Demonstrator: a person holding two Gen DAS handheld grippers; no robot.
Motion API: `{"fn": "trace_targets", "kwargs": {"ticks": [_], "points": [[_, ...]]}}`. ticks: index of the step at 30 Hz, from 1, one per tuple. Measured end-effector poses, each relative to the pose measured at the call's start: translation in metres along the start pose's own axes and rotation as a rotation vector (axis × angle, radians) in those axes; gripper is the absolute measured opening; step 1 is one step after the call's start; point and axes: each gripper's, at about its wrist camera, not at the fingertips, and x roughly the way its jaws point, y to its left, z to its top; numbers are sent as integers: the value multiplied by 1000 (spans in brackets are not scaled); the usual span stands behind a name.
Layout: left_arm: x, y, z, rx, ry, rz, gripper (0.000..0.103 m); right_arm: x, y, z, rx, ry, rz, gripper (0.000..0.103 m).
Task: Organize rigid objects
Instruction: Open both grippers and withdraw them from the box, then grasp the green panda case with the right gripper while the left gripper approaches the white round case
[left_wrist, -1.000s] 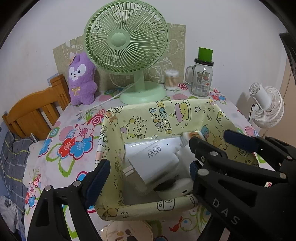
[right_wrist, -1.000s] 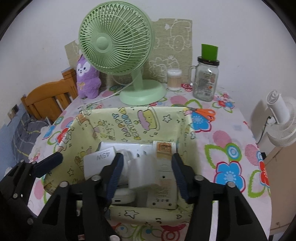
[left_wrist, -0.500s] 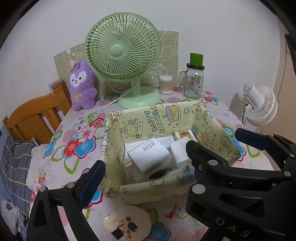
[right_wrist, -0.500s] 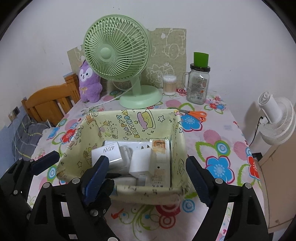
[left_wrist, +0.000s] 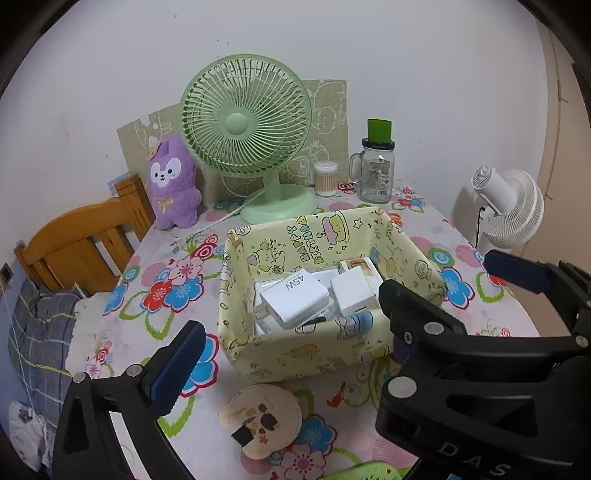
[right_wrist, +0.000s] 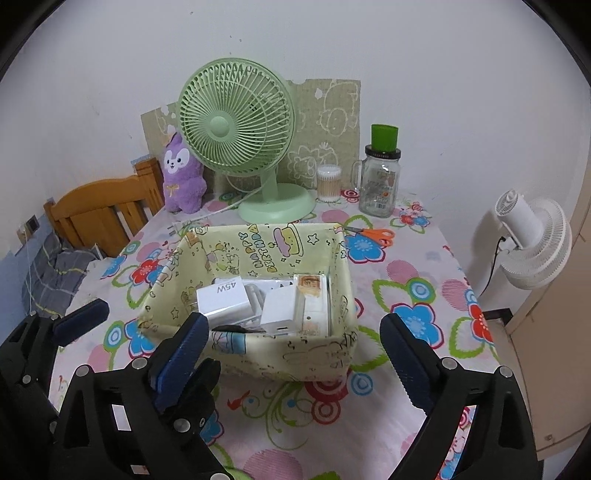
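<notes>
A yellow cartoon-print fabric basket (left_wrist: 303, 354) (right_wrist: 295, 354) stands mid-table. Inside lie a white 45W charger (left_wrist: 295, 295) (right_wrist: 223, 299), a white adapter cube (left_wrist: 352, 291) (right_wrist: 280, 312) and a flat box with a brown label (left_wrist: 360, 264) (right_wrist: 314, 295). My left gripper (left_wrist: 290, 306) hovers in front of the basket, its jaws opening and holding nothing. My right gripper (right_wrist: 294, 320) hangs beside it on the right, jaws also opening and holding nothing. The basket's front wall hides the lower contents.
At the back stand a green desk fan (left_wrist: 245, 125), a purple plush (left_wrist: 171, 181), a cotton-swab tub (left_wrist: 325, 177) and a glass jar (left_wrist: 376, 170). Orange scissors (right_wrist: 373, 234) lie behind the basket. A round coaster (left_wrist: 262, 419) is near me, a wooden chair (left_wrist: 81, 247) left, a white fan (left_wrist: 509, 210) right.
Both grippers drew back and up from the basket while their jaws widened. The white adapter that was between the right jaws now lies in the basket.
</notes>
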Motion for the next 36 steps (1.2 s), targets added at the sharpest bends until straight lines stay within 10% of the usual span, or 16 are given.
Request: {"fn": "trace_targets", "kwargs": {"ticks": [36], "points": [[-42,8,-56,-23,26,5,103,-59,19,-57,-44,-23,-28,99]]}}
